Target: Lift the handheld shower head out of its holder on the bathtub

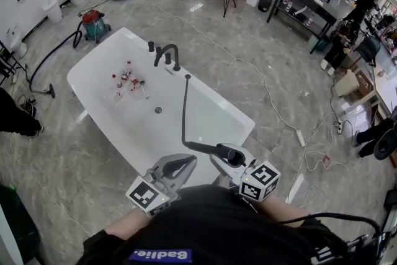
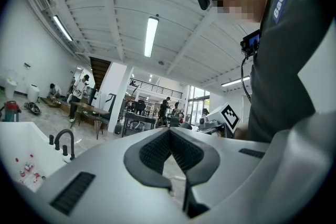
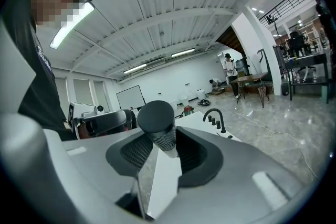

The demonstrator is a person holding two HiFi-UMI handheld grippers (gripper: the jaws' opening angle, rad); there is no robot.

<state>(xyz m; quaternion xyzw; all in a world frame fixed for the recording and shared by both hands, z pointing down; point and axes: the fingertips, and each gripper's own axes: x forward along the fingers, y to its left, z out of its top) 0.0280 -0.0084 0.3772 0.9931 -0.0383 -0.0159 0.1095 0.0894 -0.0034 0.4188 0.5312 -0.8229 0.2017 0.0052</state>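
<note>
Right hand-held gripper [image 3: 160, 139] clamps the half-hidden shower head [image 3: 155, 115]; left hand-held gripper [image 2: 169, 132] is closed, empty.

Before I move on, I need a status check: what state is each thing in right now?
Shower head: out of its holder, clamped in right hand-held gripper.
Left hand-held gripper: shut, empty.
Faucet: no water running.
Bathtub: unfilled, small items inside.

The person wears a black top [image 1: 211, 220] with white lettering on a blue strip. The left claw [image 1: 176, 167] and right claw [image 1: 228, 155] are pale grey, with dark ribbed pads [image 2: 152, 152] and black-and-white marker cubes [image 1: 147, 195].
</note>
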